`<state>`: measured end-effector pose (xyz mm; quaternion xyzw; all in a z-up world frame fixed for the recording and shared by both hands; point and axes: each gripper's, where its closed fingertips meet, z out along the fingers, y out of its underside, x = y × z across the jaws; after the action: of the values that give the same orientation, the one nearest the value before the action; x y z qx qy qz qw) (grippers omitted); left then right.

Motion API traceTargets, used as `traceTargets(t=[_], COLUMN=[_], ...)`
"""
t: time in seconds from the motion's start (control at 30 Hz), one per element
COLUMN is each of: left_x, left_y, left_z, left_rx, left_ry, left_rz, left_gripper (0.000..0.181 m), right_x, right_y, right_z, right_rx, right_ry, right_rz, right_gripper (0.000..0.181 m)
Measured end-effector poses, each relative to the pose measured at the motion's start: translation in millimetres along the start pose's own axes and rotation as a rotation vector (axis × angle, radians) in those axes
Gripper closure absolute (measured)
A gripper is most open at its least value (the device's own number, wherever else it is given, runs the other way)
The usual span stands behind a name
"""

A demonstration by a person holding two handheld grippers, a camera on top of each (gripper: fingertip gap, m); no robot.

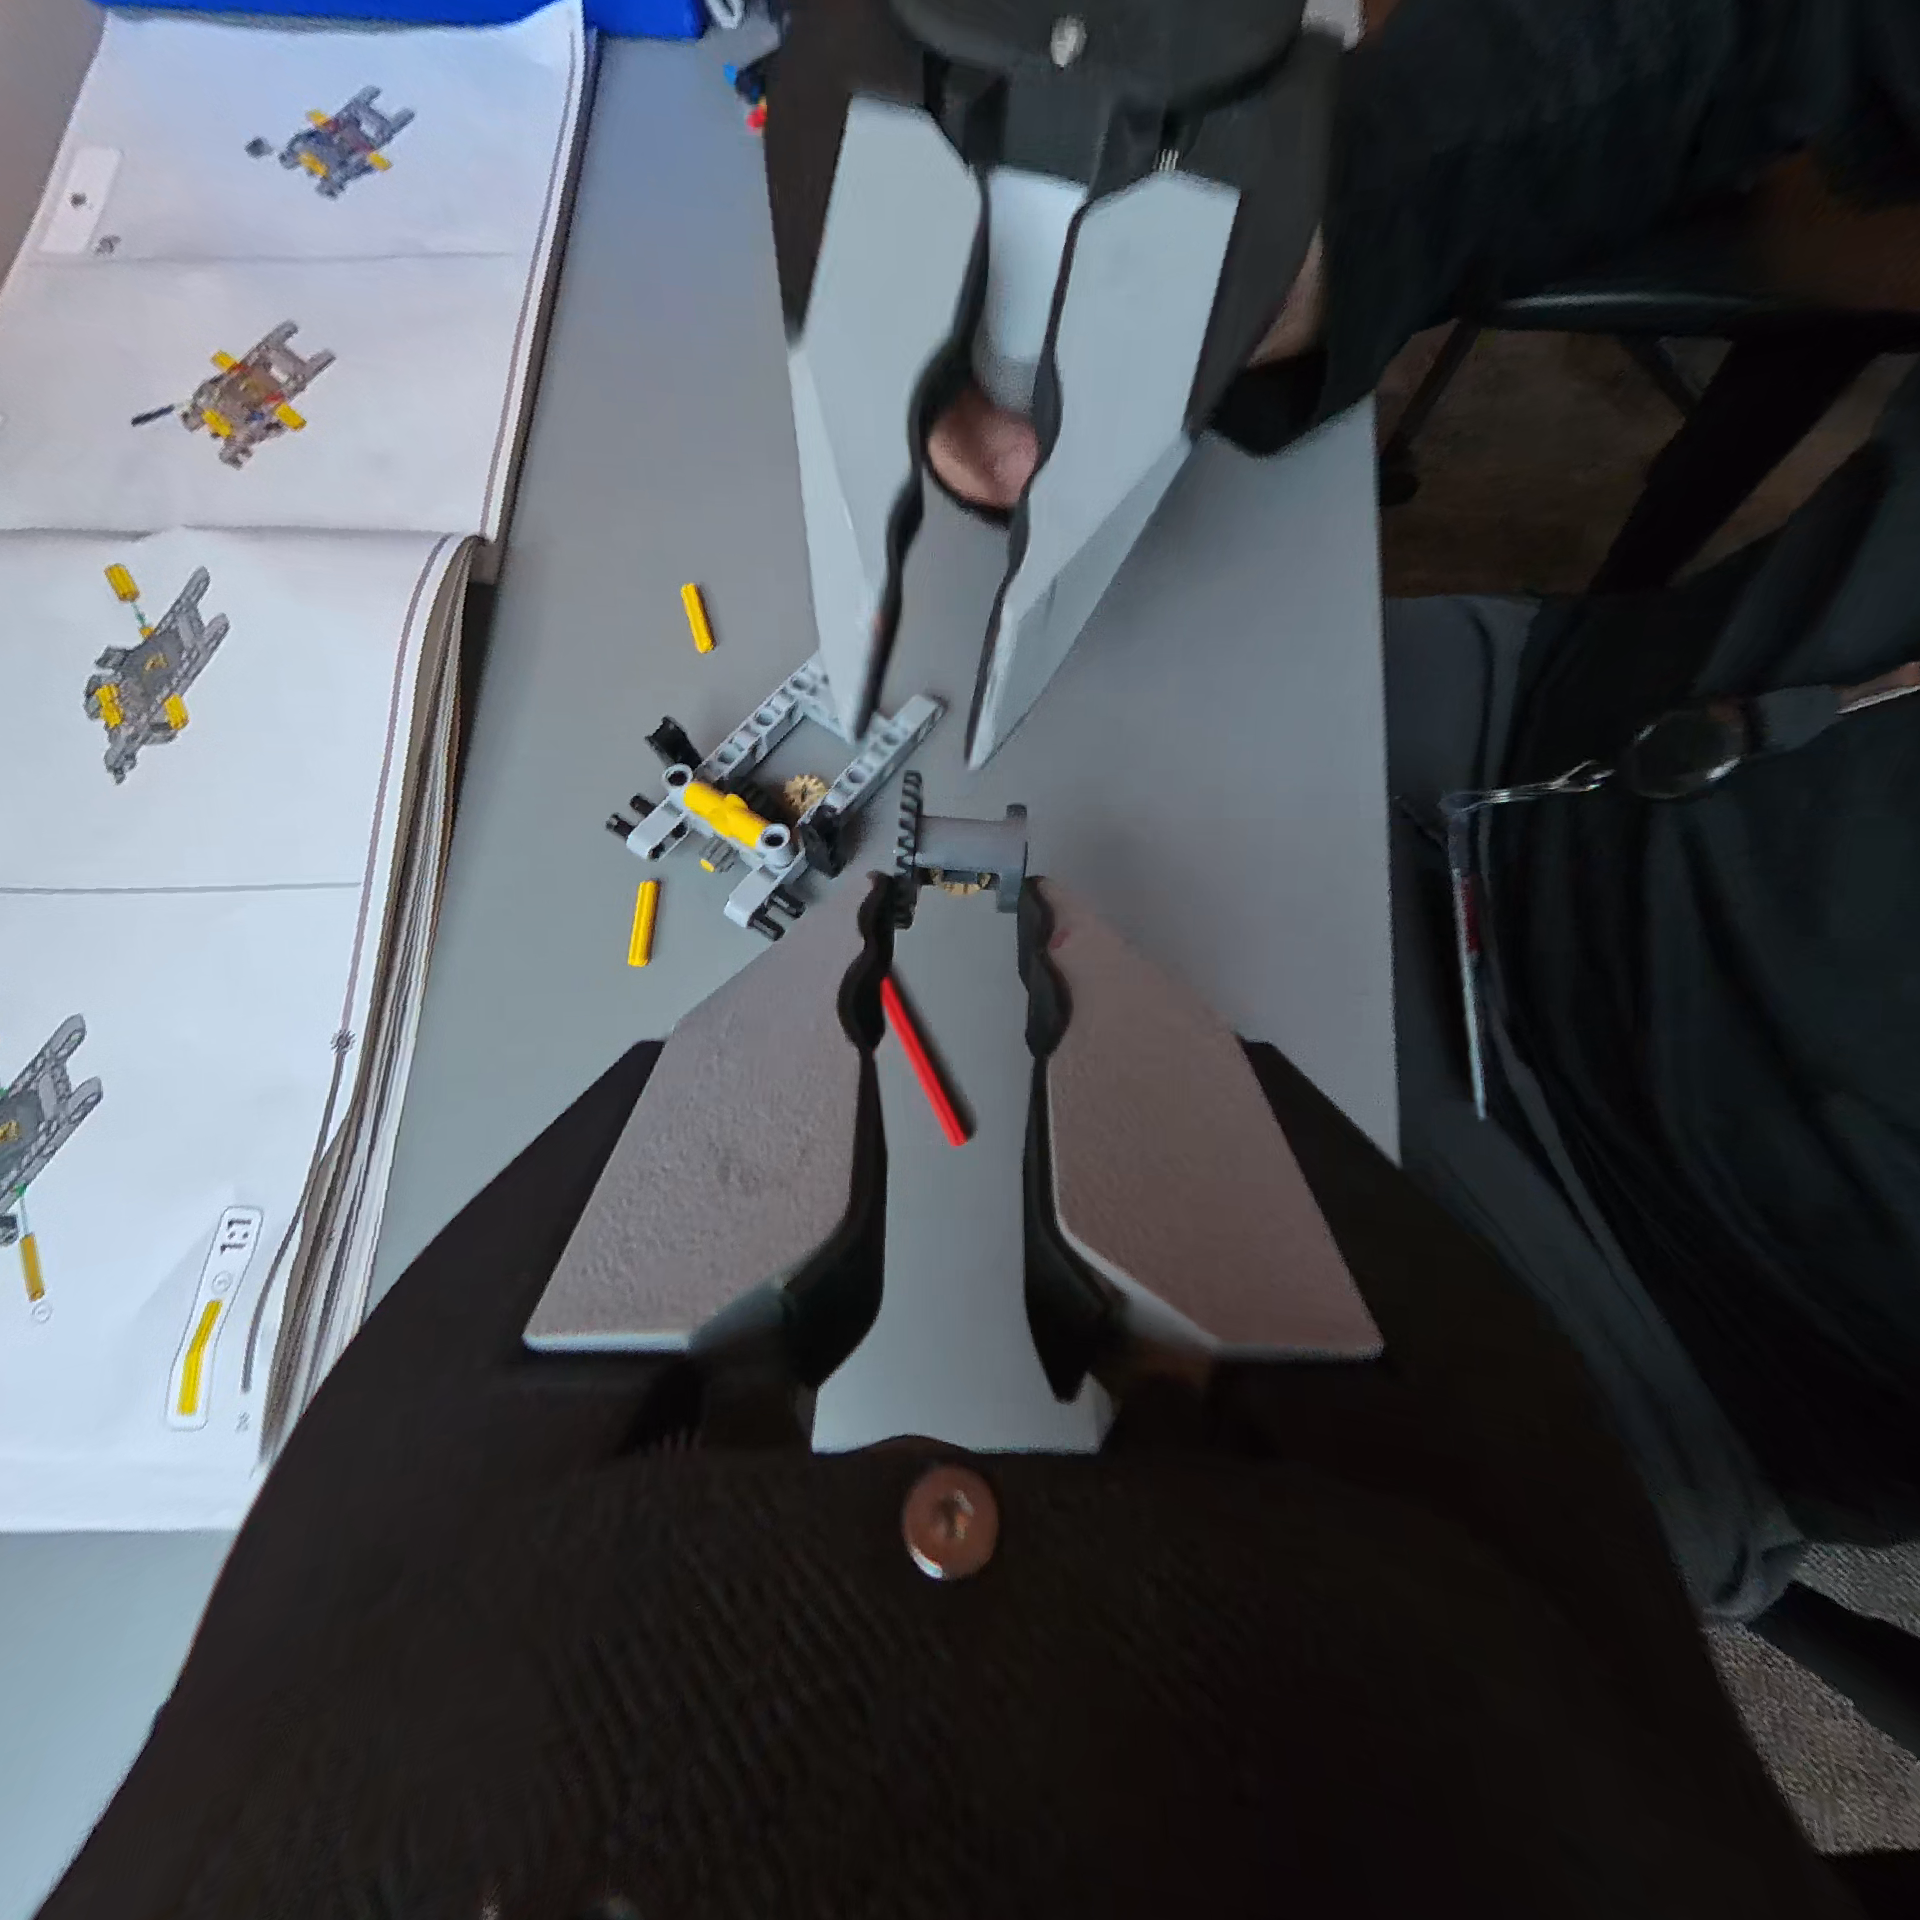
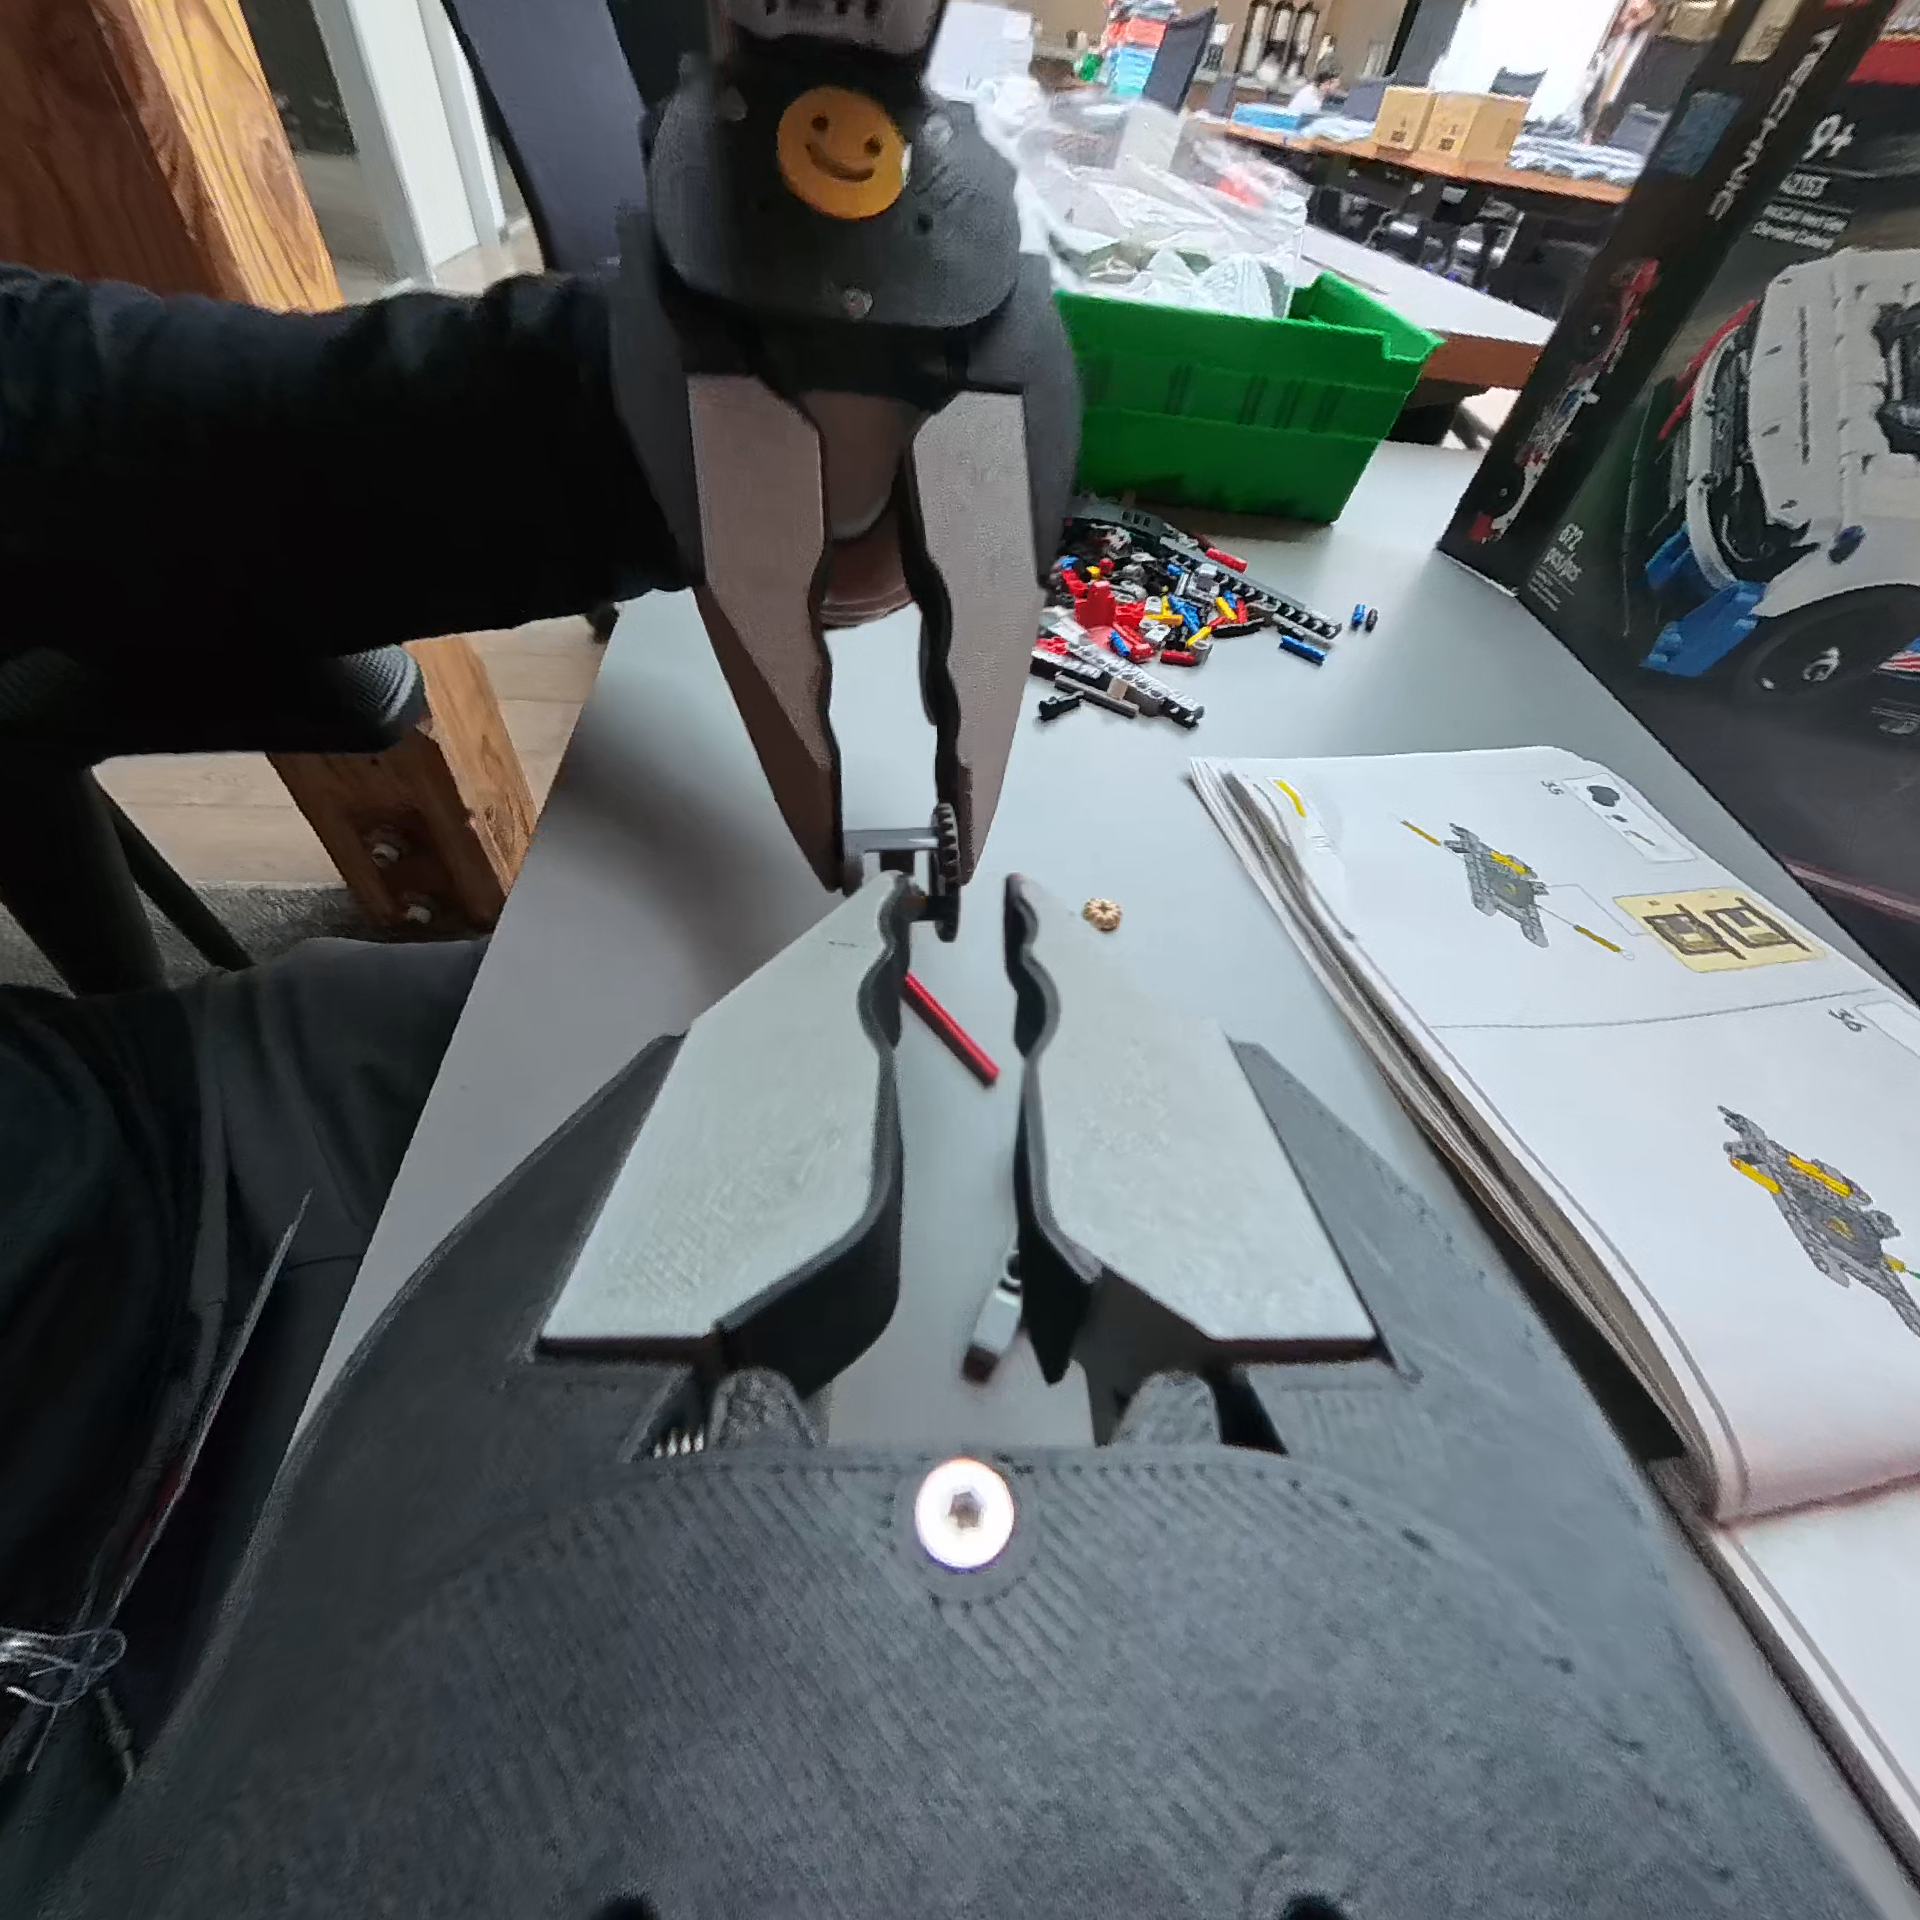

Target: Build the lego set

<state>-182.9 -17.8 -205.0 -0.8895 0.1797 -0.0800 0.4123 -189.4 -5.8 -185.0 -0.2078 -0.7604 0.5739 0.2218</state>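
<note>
**Gear piece pinched over grey counter**

Left gripper point(image 1: 951, 883) fingers pinching gear assembly point(image 1: 961, 852) above counter point(image 1: 644, 436). Right gripper point(image 2: 951, 899) fingers spread, empty. Green bin point(image 2: 1236, 416) holding clear bags. Loose bricks point(image 2: 1153, 623) piled beside it.

Open office: rows of desks point(image 2: 1434, 171), boxes point(image 2: 1449, 123).

clear: table point(image 1: 1195, 727) by edge | blocked: booklet point(image 1: 260, 727), frame point(image 1: 774, 800), possibly red axle point(image 1: 925, 1060)
</note>
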Motion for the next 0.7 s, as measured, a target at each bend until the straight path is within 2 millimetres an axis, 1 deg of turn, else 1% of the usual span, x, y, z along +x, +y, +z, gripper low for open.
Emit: traceTargets(t=[0.03,0.07,0.13,0.23,0.3,0.4,0.5,0.6,0.7], left_x=[-2.7,-4.6,-5.5,-10.7,-12.7,-14.8,-20.0,-23.2,-30.0], left_y=[3.3,5.6,3.5,-0.5,-7.4,-12.8,-15.3,-19.2,-17.7], left_z=[1.6,3.3,6.6,10.0,13.1,22.4,33.5,41.4,47.5], left_rx=[-0.025,-0.047,-0.057,-0.089,-0.085,-0.106,-0.137,-0.151,-0.184], left_ry=[-0.011,-0.018,-0.013,-0.013,0.002,0.040,0.068,0.093,0.086], left_rz=[-0.001,0.002,0.021,0.067,0.101,0.148,0.178,0.202,0.237], left_gripper=[0.161,0.161,0.161,0.160,0.160,0.160,0.160,0.160,0.160], right_x=[5.3,10.7,20.4,30.0,31.3,34.6,34.0,35.4,38.9], right_y=[-1.6,-2.3,-1.3,3.9,7.3,7.6,9.1,21.9,28.2], right_z=[-5.1,-10.8,-22.4,-34.9,-38.8,-41.5,-38.1,-31.5,-30.7], right_rx=[0.016,0.029,0.040,0.021,-0.015,-0.069,-0.101,-0.159,-0.170], right_ry=[0.005,0.010,0.024,0.042,0.035,0.048,0.031,0.026,0.030], right_rz=[0.016,0.032,0.056,0.072,0.086,0.069,0.074,0.069,0.051], right_gripper=[0.161,0.156,0.154,0.161,0.163,0.168,0.169,0.169,0.177])
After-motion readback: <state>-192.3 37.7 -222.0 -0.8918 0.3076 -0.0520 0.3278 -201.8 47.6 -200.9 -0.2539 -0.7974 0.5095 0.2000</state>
